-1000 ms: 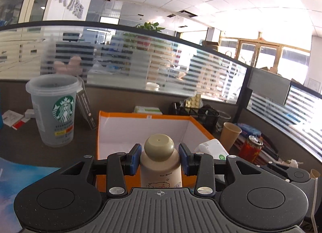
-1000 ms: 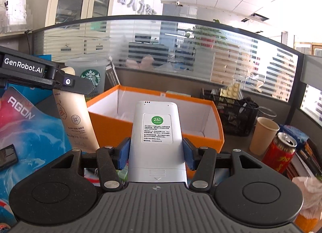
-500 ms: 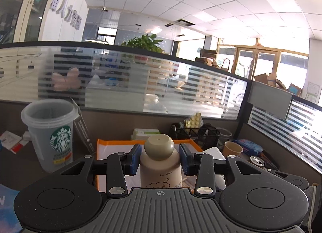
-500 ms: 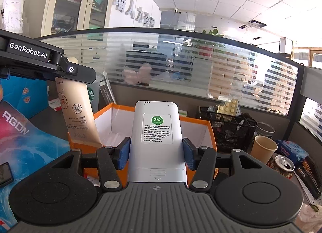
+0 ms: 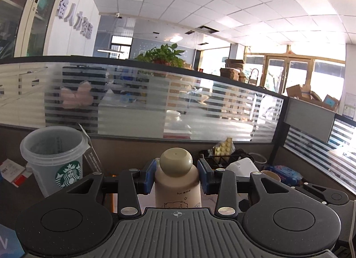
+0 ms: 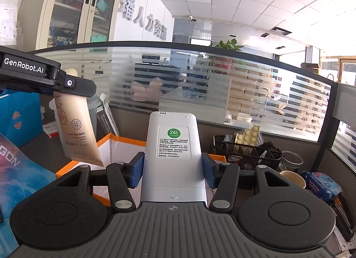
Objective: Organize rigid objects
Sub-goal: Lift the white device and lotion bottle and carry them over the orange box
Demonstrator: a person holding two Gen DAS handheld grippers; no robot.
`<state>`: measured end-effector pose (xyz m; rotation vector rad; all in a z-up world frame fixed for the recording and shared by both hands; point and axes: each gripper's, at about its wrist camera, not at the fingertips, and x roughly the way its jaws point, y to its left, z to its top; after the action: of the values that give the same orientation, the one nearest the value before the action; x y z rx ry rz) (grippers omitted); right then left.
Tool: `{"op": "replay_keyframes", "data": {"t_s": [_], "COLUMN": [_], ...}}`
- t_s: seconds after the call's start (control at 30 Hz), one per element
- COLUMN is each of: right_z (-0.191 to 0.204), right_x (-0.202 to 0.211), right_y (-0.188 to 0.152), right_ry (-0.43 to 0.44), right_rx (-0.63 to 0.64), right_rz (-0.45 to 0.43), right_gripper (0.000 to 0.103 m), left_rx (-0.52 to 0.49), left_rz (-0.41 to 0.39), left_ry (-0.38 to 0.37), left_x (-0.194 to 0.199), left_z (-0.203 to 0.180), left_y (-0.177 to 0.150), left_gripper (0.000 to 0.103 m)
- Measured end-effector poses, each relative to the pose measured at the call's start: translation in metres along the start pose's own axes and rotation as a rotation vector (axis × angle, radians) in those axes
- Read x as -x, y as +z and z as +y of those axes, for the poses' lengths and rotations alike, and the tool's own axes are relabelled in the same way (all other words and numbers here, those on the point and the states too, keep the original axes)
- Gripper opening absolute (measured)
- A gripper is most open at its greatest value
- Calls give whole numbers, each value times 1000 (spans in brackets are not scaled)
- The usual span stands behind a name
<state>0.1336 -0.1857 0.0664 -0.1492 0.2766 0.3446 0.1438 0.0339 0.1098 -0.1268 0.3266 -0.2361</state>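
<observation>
My left gripper is shut on a beige tube with a round cap, held upright high above the desk. In the right wrist view the same tube hangs from the left gripper body over the left edge of the orange box. My right gripper is shut on a white remote control with a green 26°C sticker, held above the box. The remote's tip also shows in the left wrist view.
A Starbucks plastic cup stands left of the box. A black mesh organizer with yellow bricks, a paper cup and a wipes pack sit to the right. A blue box and a frosted glass partition bound the desk.
Both grippers have risen with their objects. The orange box has dropped lower in both views and is nearly hidden in the left wrist view. Both stay shut.
</observation>
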Motion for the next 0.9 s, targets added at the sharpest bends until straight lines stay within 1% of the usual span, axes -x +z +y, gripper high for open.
{"op": "replay_keyframes", "data": {"t_s": [0.2, 0.33, 0.37, 0.43, 0.63, 0.77, 0.9], "right_z": [-5, -6, -6, -8, -11, -12, -11], "right_x": [-19, -30, -33, -39, -54, -60, -70], "right_y": [5, 0, -2, -4, -7, -10, -15], "right_ry": [-3, -2, -2, -5, -11, -3, 14], "right_rx": [-1, -3, -6, -9, -14, -25, -27], "right_rz": [11, 26, 31, 39, 57, 68, 109], "right_gripper": [51, 51, 51, 51, 51, 51, 51], "left_rx": [-6, -12, -19, -32, -36, -32, -33], "left_rz": [39, 82, 82, 75, 78, 96, 132], "left_ry": [12, 10, 15, 31, 34, 33, 29], "left_x": [-22, -37, -39, -40, -42, -46, -54], "left_z": [6, 11, 12, 12, 16, 17, 16], "left_y": [-4, -11, -12, -13, -8, -13, -22], "left_gripper": [38, 38, 38, 38, 37, 37, 37]}}
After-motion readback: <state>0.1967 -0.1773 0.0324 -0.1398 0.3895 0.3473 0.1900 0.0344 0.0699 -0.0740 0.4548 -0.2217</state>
